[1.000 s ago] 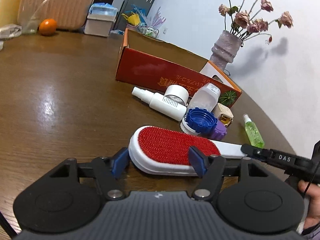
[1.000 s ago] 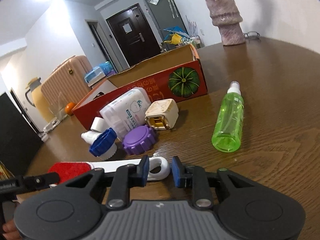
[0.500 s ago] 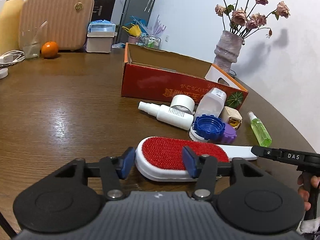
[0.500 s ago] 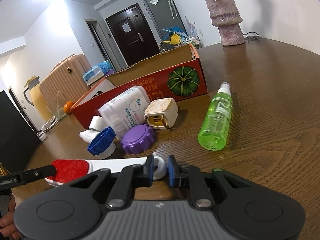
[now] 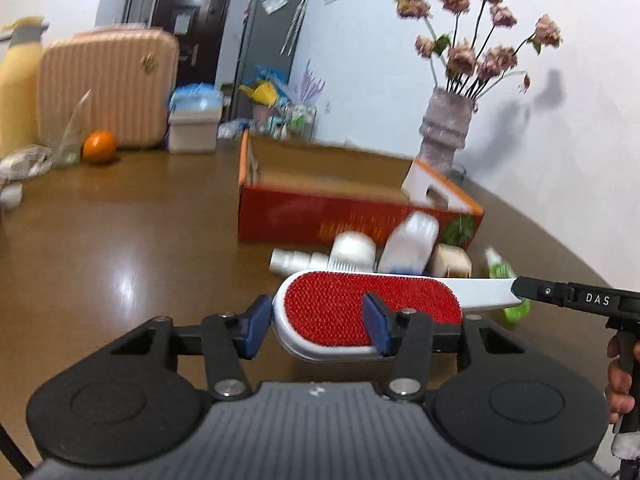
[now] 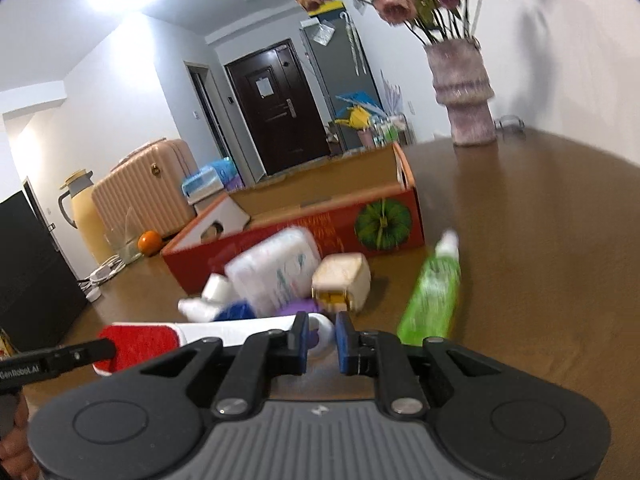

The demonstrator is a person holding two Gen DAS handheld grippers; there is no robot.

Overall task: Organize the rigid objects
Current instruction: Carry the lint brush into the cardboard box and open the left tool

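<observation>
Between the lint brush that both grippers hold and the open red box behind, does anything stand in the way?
Yes. A cluster lies on the table before the red box: white bottles, a beige cube, a green spray bottle. The lint brush must pass over them.

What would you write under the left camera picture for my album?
Both grippers, left and right, hold the red lint brush before an orange box.

Your left gripper [image 5: 316, 326] grips the red-bristled head of the lint brush [image 5: 360, 312] between its blue pads [image 5: 256, 326]. The brush's white handle runs right to the tip of your right gripper [image 5: 520, 288], marked "DAS". Behind the brush lie white bottles [image 5: 352, 254], a green spray bottle [image 5: 506, 280] and the open red box [image 5: 344, 216] on the brown table [image 5: 120, 248].
</observation>
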